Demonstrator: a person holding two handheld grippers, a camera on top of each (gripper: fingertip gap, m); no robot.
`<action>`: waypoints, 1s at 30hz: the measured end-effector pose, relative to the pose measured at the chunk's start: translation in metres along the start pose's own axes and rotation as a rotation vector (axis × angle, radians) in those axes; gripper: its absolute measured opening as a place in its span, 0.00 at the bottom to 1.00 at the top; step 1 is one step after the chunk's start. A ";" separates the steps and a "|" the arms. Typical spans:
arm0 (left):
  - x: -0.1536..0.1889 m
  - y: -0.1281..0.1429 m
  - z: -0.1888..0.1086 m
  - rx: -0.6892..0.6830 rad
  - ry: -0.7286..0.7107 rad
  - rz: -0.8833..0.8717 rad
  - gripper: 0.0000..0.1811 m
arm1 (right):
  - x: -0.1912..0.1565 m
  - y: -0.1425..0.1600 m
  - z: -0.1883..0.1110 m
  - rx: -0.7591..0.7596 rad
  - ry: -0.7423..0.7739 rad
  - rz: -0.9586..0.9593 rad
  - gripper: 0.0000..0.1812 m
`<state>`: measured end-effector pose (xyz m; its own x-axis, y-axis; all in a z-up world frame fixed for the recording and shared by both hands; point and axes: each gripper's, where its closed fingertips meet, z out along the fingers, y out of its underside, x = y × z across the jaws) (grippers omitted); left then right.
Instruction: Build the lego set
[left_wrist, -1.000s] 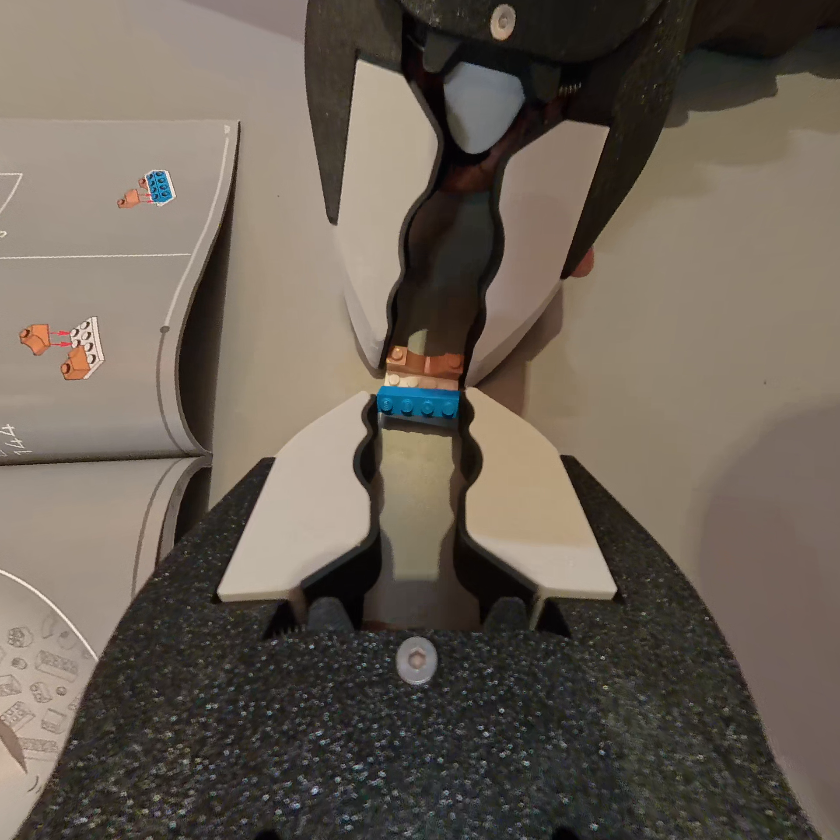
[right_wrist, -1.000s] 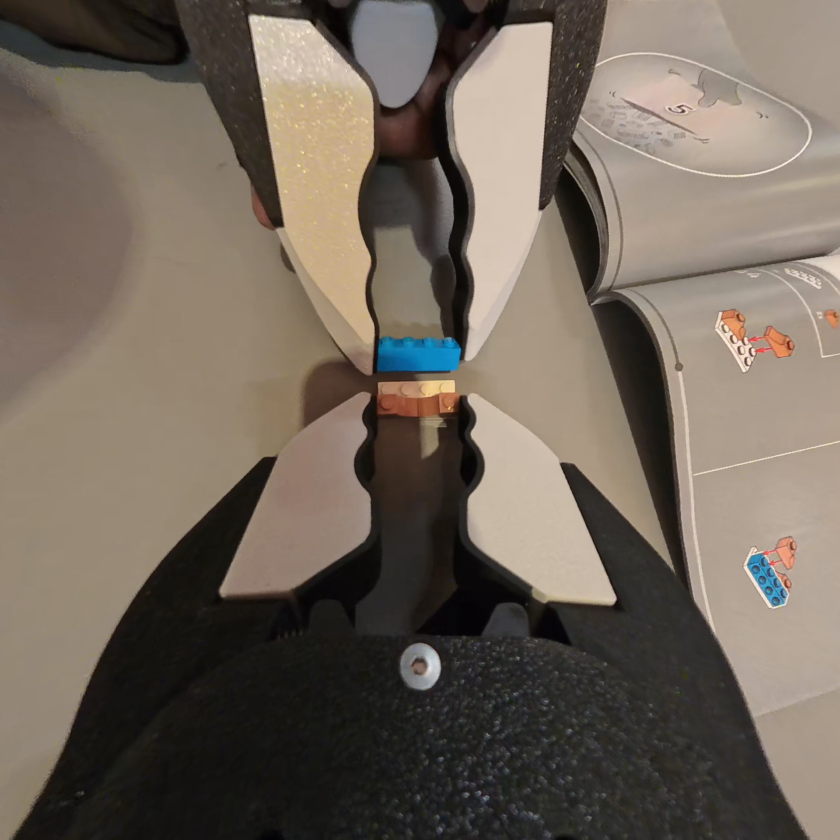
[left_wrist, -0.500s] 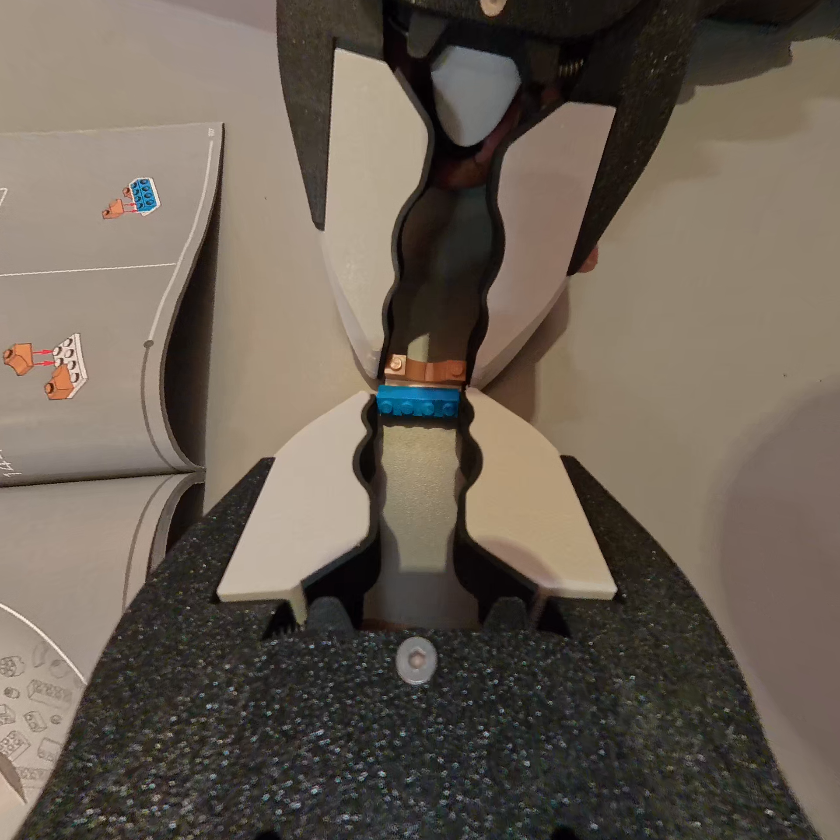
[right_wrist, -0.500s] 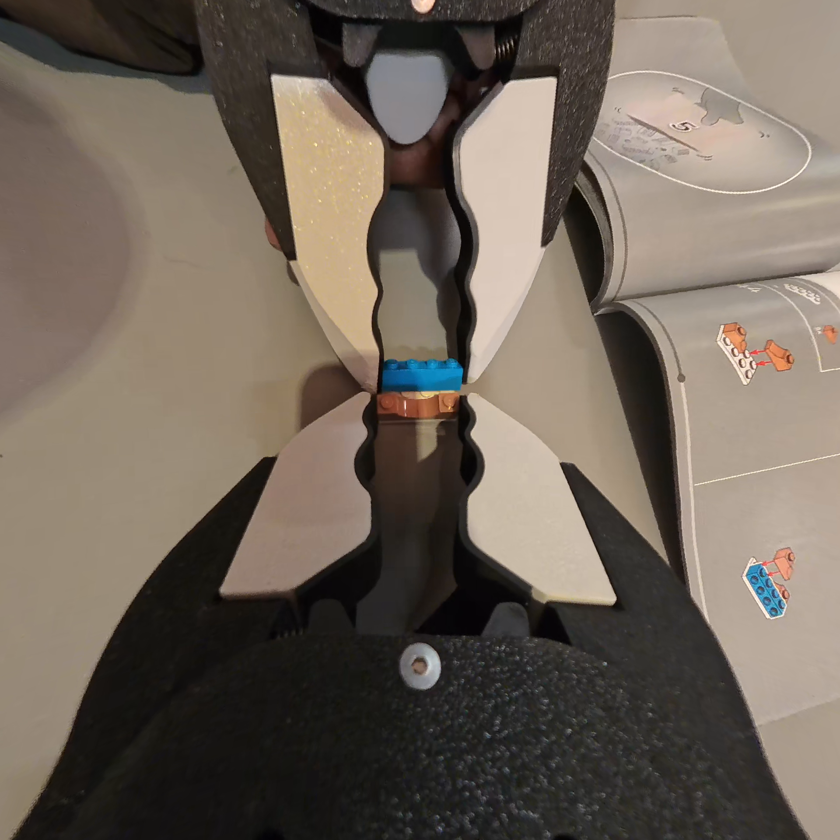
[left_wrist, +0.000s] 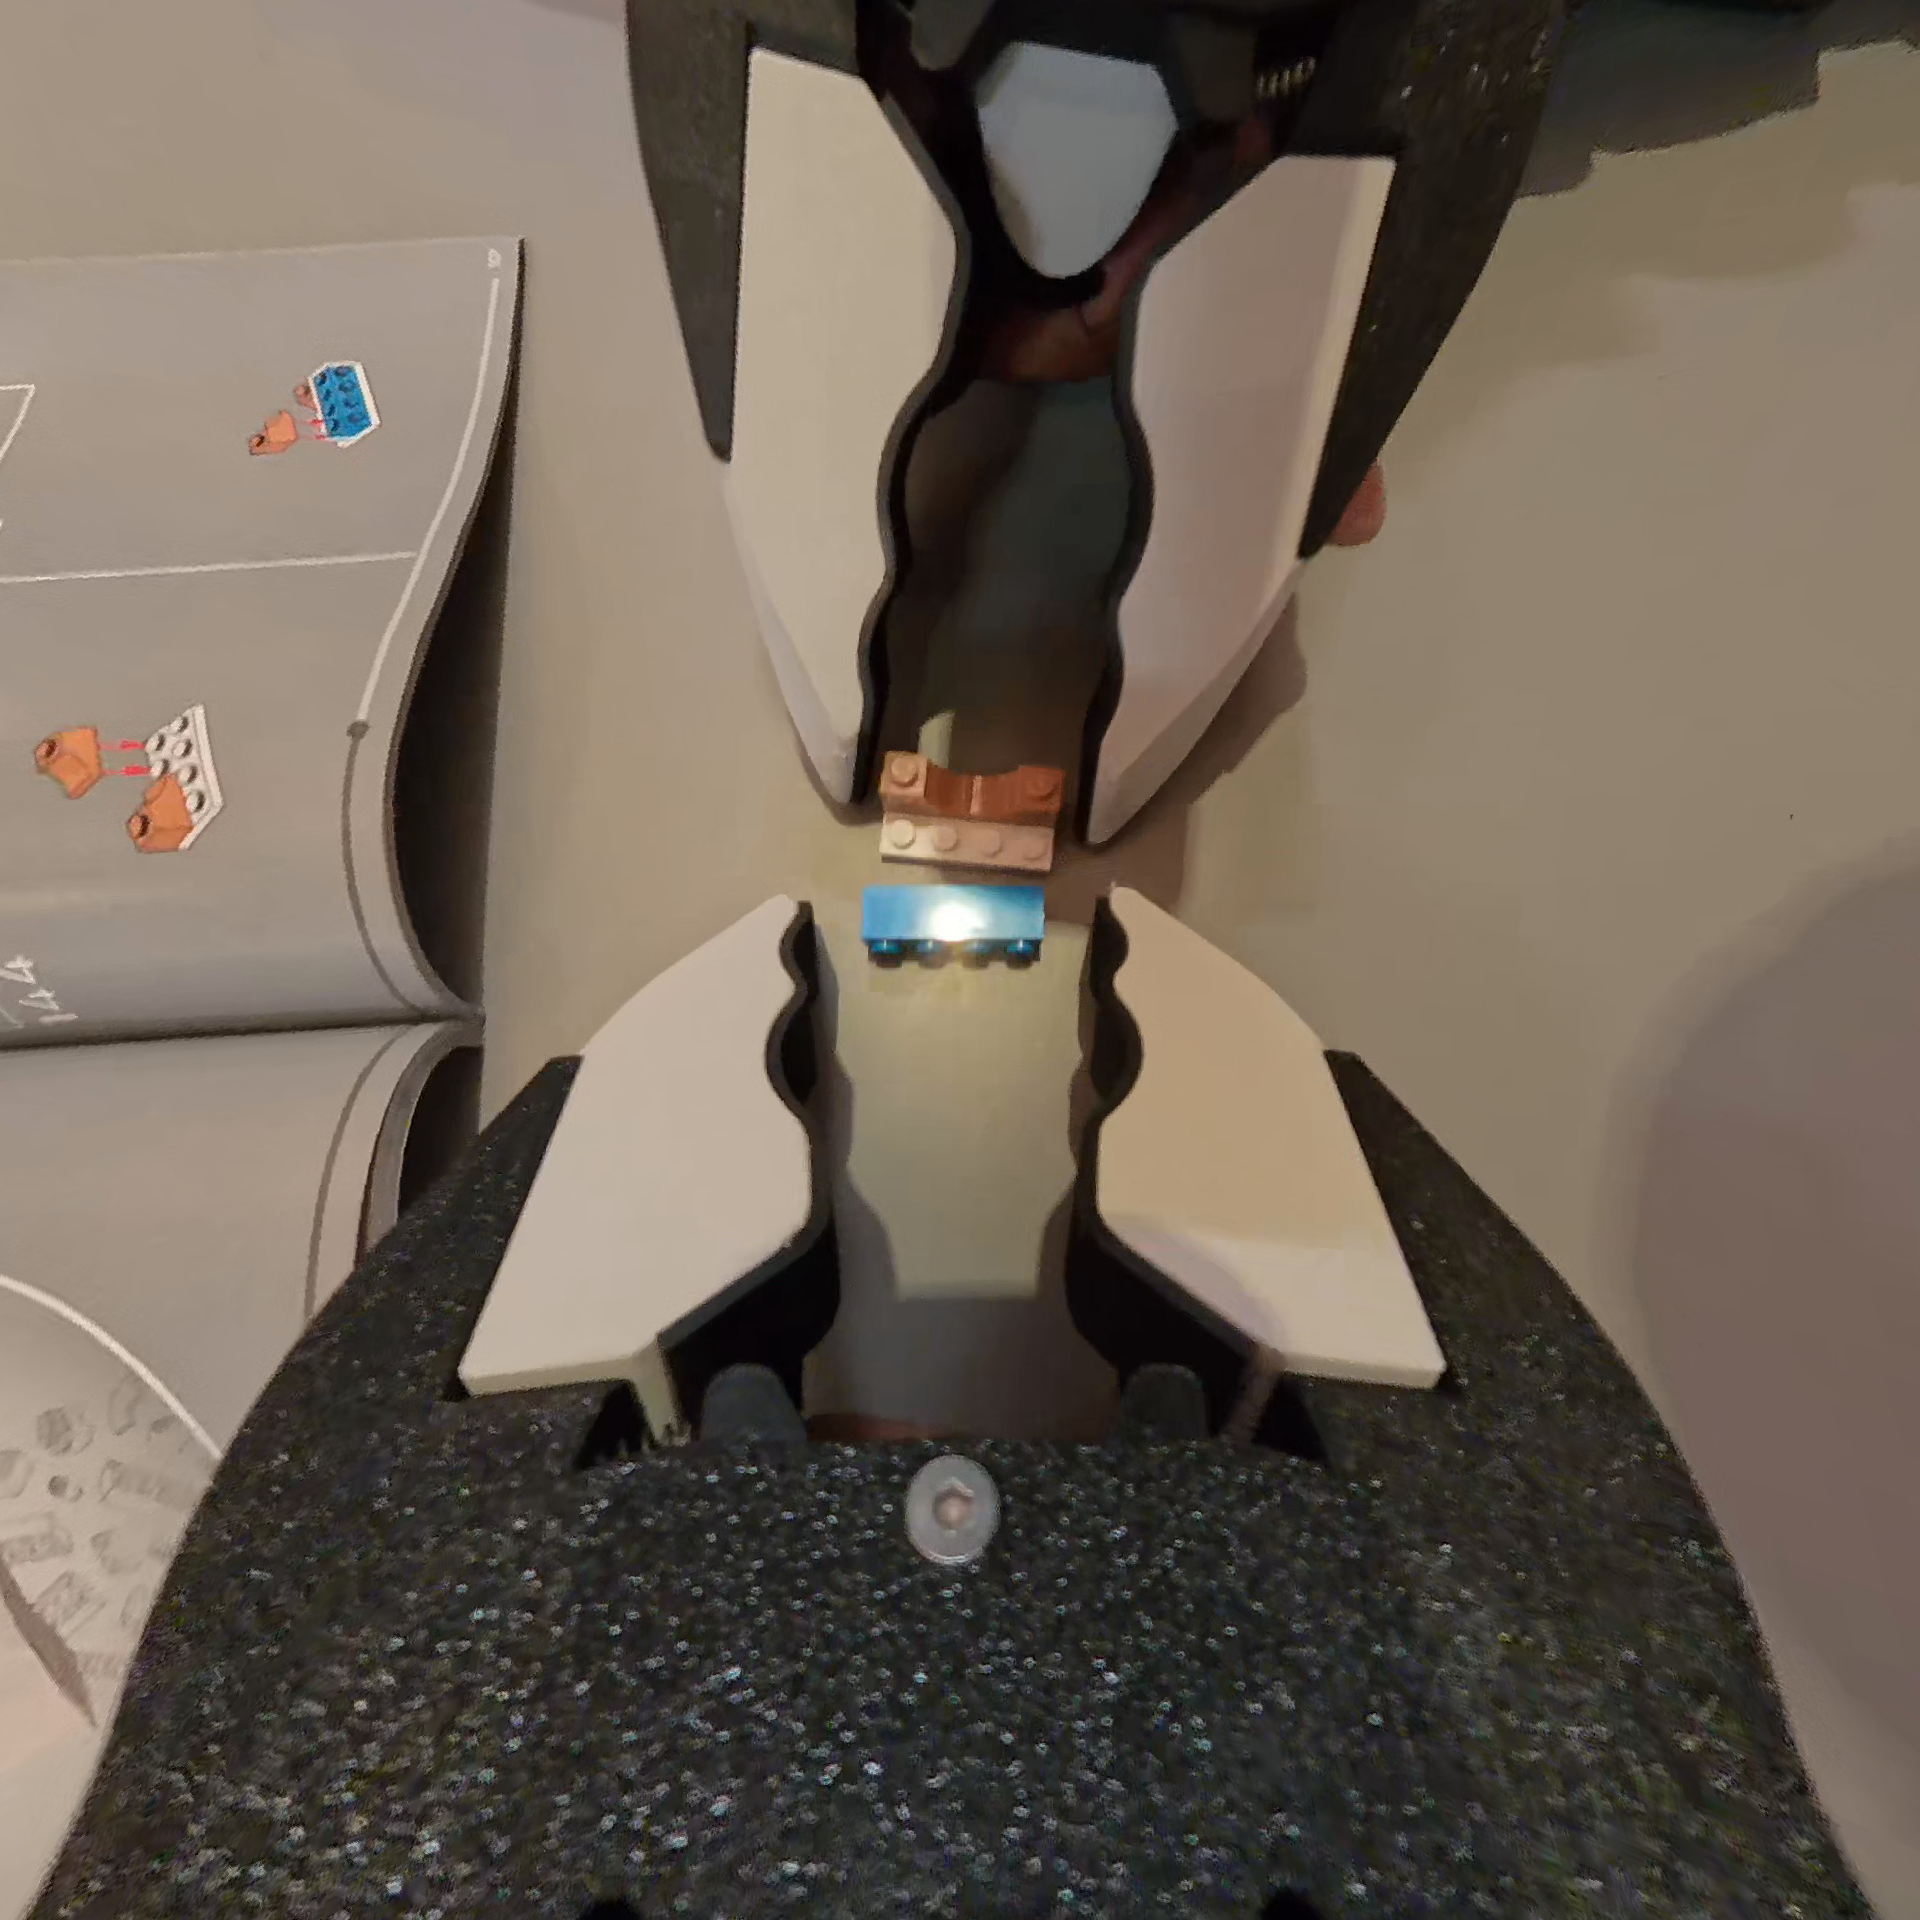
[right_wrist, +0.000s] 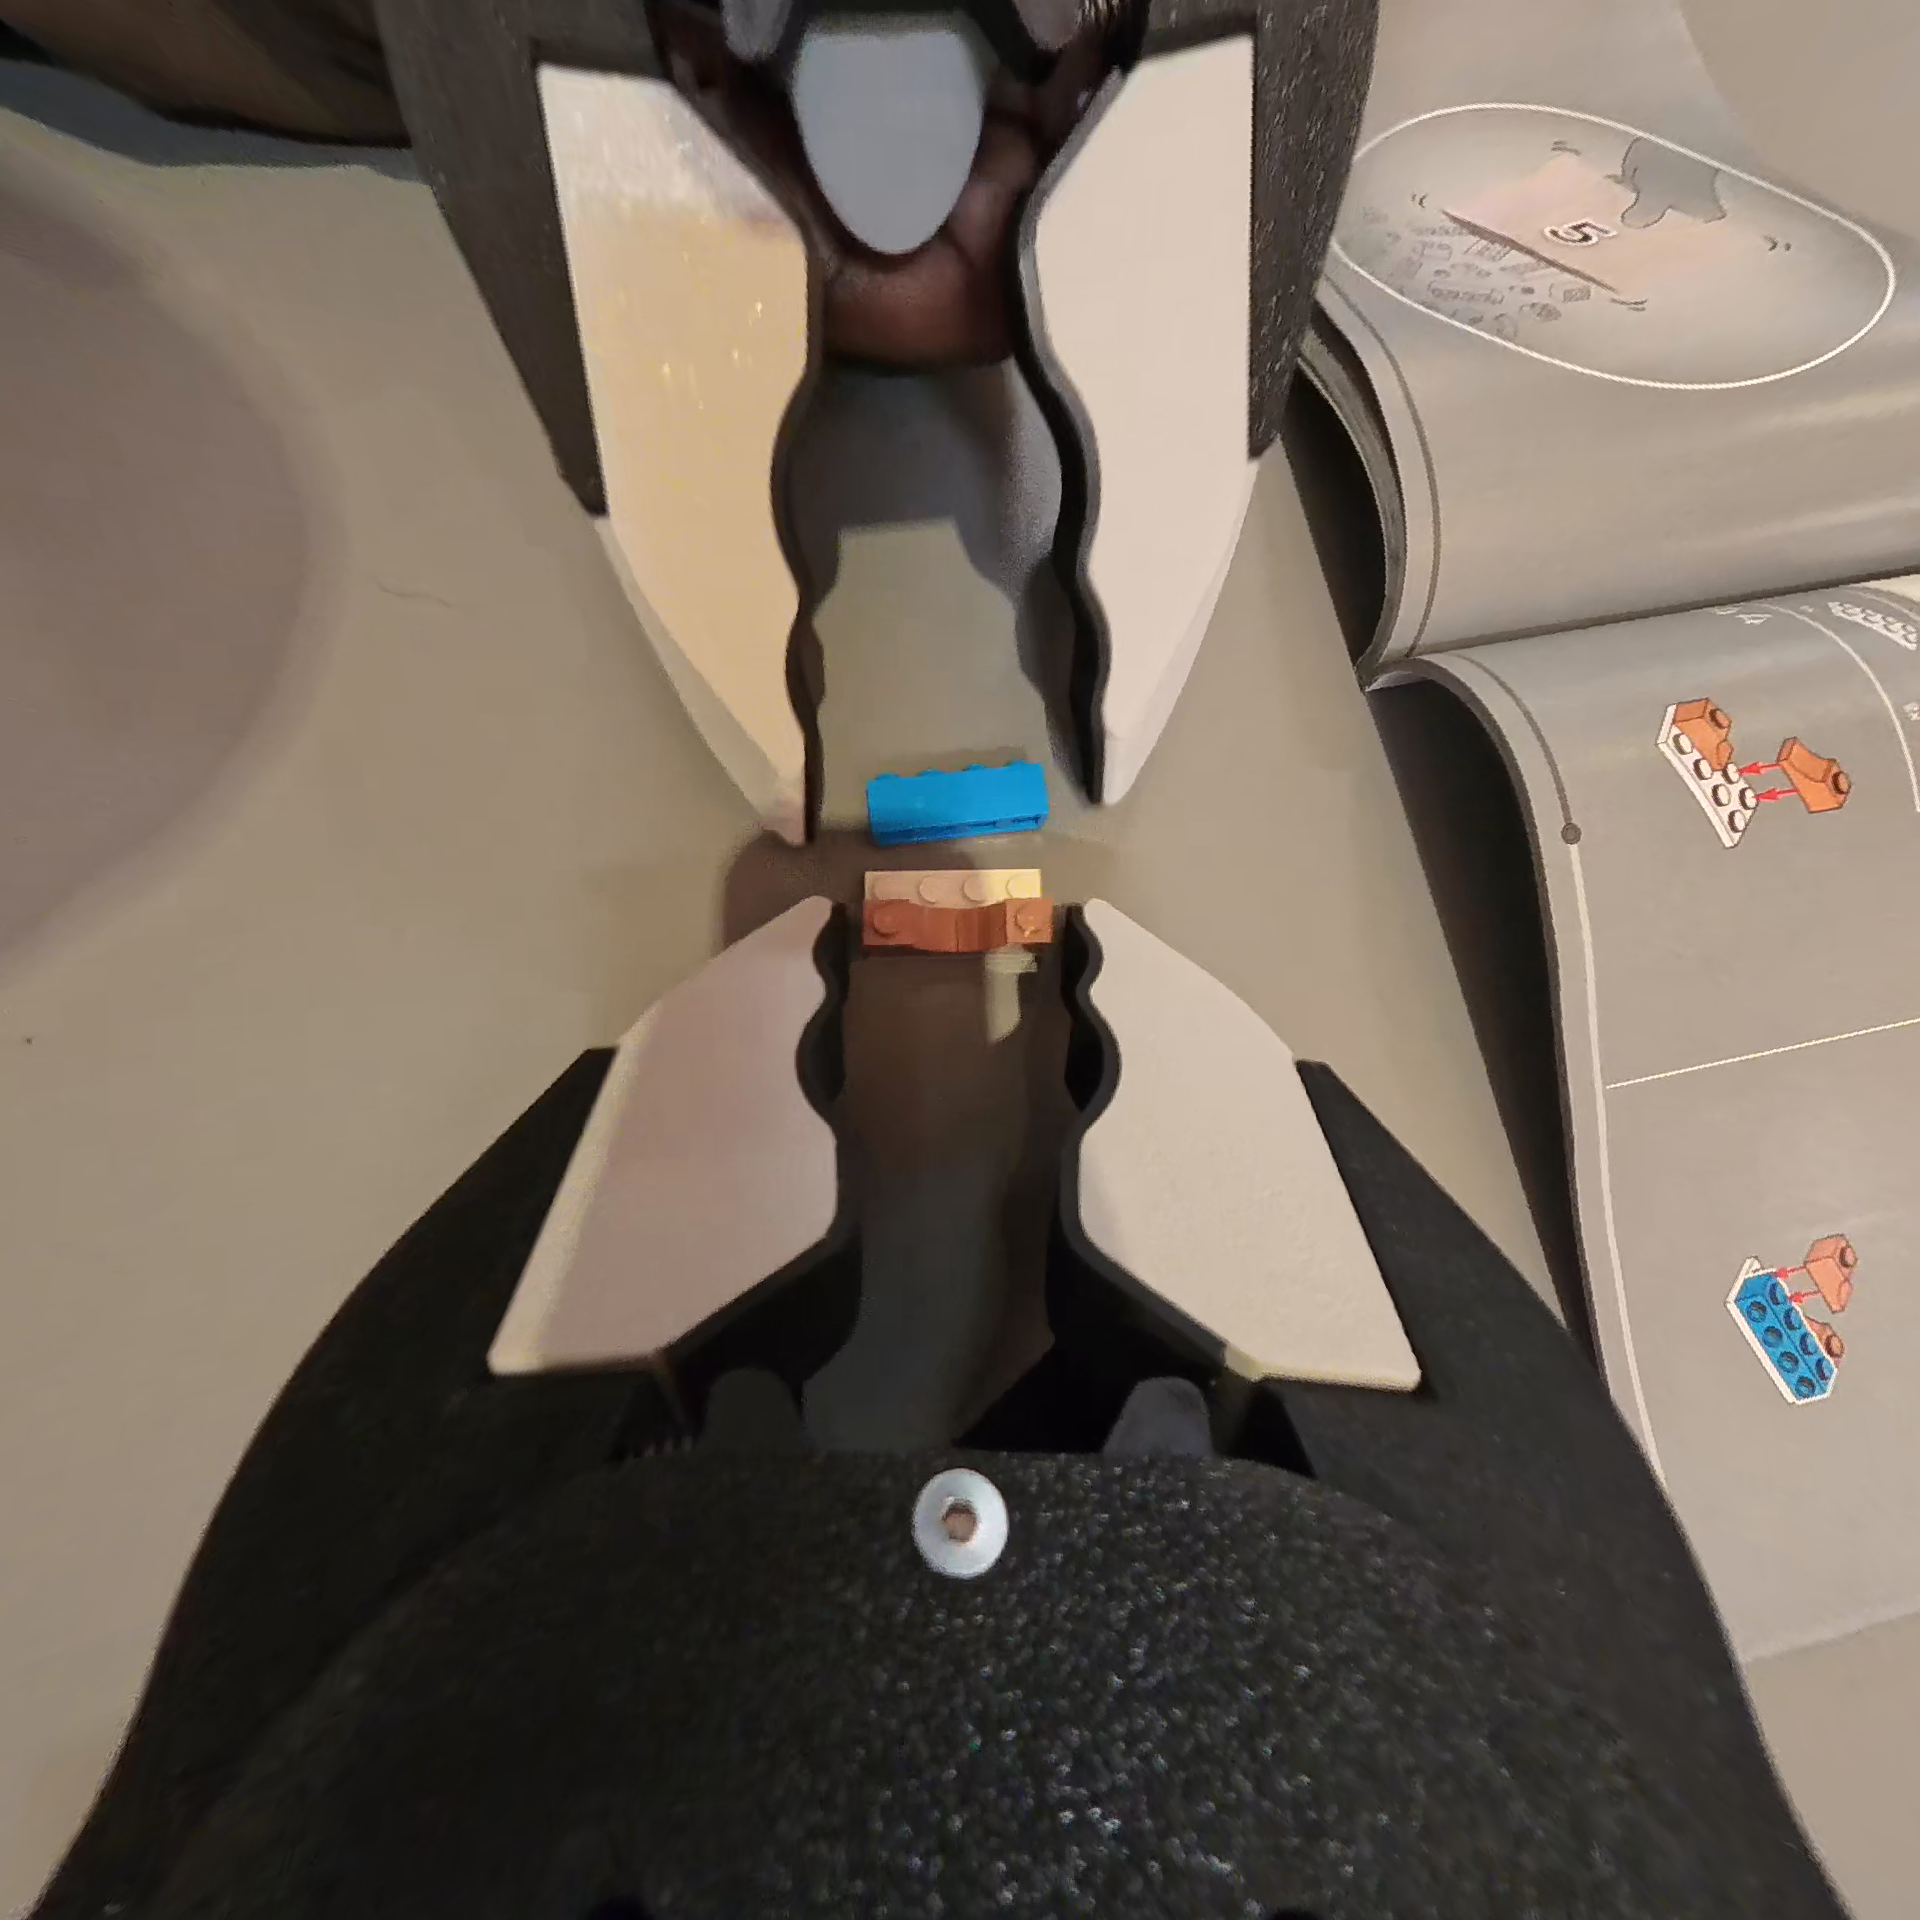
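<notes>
My left gripper (left_wrist: 951, 904) is open. A blue brick (left_wrist: 951, 920) sits loose between its fingertips, tipped so its studs face me, with a gap on both sides. My right gripper (right_wrist: 951, 906) faces it tip to tip and is shut on a tan plate with brown pieces (right_wrist: 956, 909) on top. A small gap separates the blue brick (right_wrist: 956, 805) from the tan plate. The left gripper also shows in the right wrist view (right_wrist: 945, 816), and the right gripper (left_wrist: 968, 821) with the tan and brown assembly (left_wrist: 971, 821) in the left wrist view.
An open grey instruction booklet (left_wrist: 208, 623) lies on the beige table (left_wrist: 1558, 727) beside the grippers; it is on the right in the right wrist view (right_wrist: 1714, 935). A person's fingers show behind each gripper.
The blue brick was pressed against the tan plate half a second ago. My left gripper has since opened and let it go; the brick tipped over and the two pieces are apart.
</notes>
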<state>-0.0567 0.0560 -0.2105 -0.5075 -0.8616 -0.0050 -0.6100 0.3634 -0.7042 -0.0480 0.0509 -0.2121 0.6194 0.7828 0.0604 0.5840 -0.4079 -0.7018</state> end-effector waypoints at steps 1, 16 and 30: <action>-0.001 0.002 -0.002 -0.005 0.001 -0.007 0.28 | -0.001 0.000 0.000 0.000 -0.005 -0.001 0.23; 0.003 0.001 0.003 -0.012 0.007 0.033 0.18 | -0.001 0.001 0.000 -0.002 -0.017 0.011 0.19; 0.007 -0.008 0.005 -0.092 -0.019 0.108 0.19 | -0.005 -0.004 -0.002 0.028 -0.007 -0.045 0.19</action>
<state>-0.0523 0.0457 -0.2082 -0.5619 -0.8221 -0.0913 -0.6061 0.4843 -0.6310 -0.0524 0.0476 -0.2087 0.5887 0.8036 0.0876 0.5964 -0.3586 -0.7182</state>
